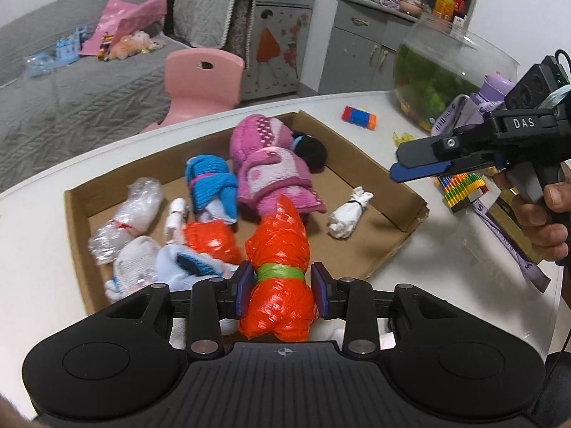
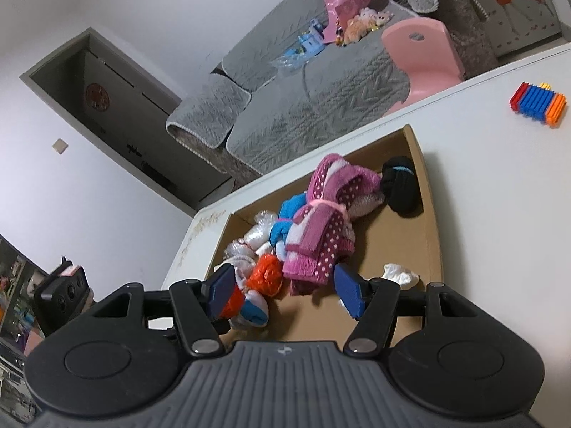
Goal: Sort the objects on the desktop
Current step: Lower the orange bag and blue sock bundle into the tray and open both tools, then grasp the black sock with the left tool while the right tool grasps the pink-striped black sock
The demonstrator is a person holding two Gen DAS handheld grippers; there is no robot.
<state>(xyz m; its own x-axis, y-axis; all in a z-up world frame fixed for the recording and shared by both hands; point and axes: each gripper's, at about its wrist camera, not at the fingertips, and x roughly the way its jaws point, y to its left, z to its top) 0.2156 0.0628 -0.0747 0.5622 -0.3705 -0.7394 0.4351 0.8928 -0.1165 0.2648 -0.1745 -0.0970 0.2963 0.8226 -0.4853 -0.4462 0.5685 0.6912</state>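
Observation:
My left gripper (image 1: 282, 290) is shut on an orange plastic bundle (image 1: 278, 246) tied with a green band, holding it over the near edge of a shallow cardboard tray (image 1: 403, 192). The tray holds a pink dotted towel roll (image 1: 271, 167), a blue sock bundle (image 1: 210, 185), a black sock ball (image 1: 310, 149), a white bundle (image 1: 348, 212), clear plastic bundles (image 1: 125, 214) and a second orange bundle (image 1: 210, 240). My right gripper (image 2: 285, 290) is open and empty above the tray's right side; it also shows in the left wrist view (image 1: 421, 164).
A red-blue-orange block toy (image 1: 358, 117) lies on the white table behind the tray. A fish bowl (image 1: 446, 71), a purple bottle (image 1: 489, 96), a striped block stack (image 1: 462, 187) and a purple strap (image 1: 514, 249) crowd the right side. A pink chair (image 1: 203, 82) stands beyond the table.

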